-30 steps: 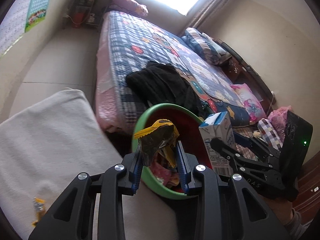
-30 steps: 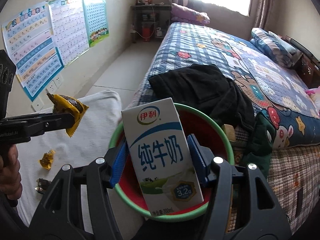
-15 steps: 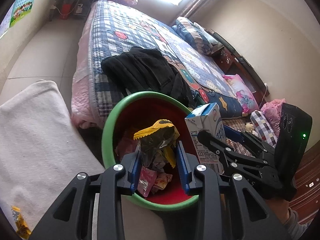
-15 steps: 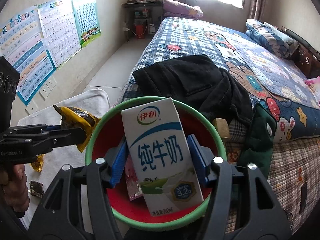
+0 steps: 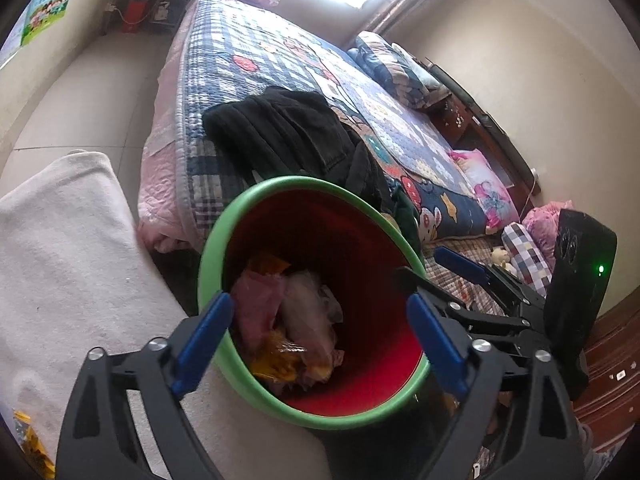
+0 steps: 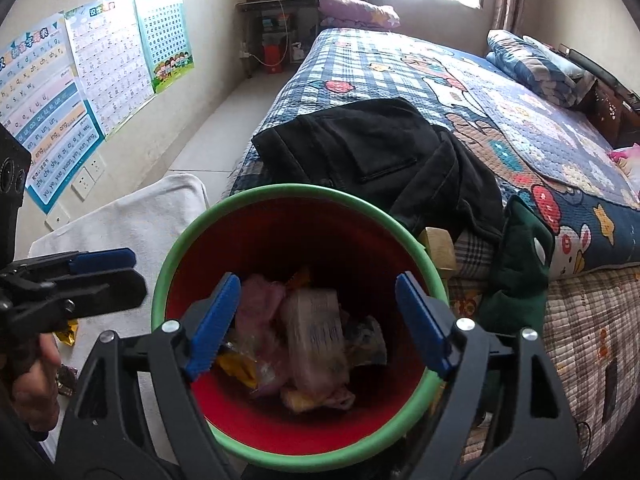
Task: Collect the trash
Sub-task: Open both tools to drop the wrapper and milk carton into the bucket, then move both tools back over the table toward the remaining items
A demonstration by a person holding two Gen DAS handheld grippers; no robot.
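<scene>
a: trash [image 6: 304,336] sits in the red bin [image 6: 280,196] with the green rim. wrappers and a blurred carton lie at the bottom. more is left: a yellow wrapper [image 6: 68,334] and a dark wrapper [image 6: 66,378] at 9 o'clock on the white cloth [image 6: 132,220], another yellow scrap [image 5: 30,440] at 8 o'clock in the left view.

b: jaws?

a: left gripper [image 5: 320,344] has just been opening, now wide, nothing between the pads. right gripper [image 6: 318,328] the same: just been opening, wide, empty.

b: trash relative to the jaws?

a: below and between both pairs, down in the bin, clear of the pads. leftover wrappers are well off at 9 o'clock of the bin.
</scene>
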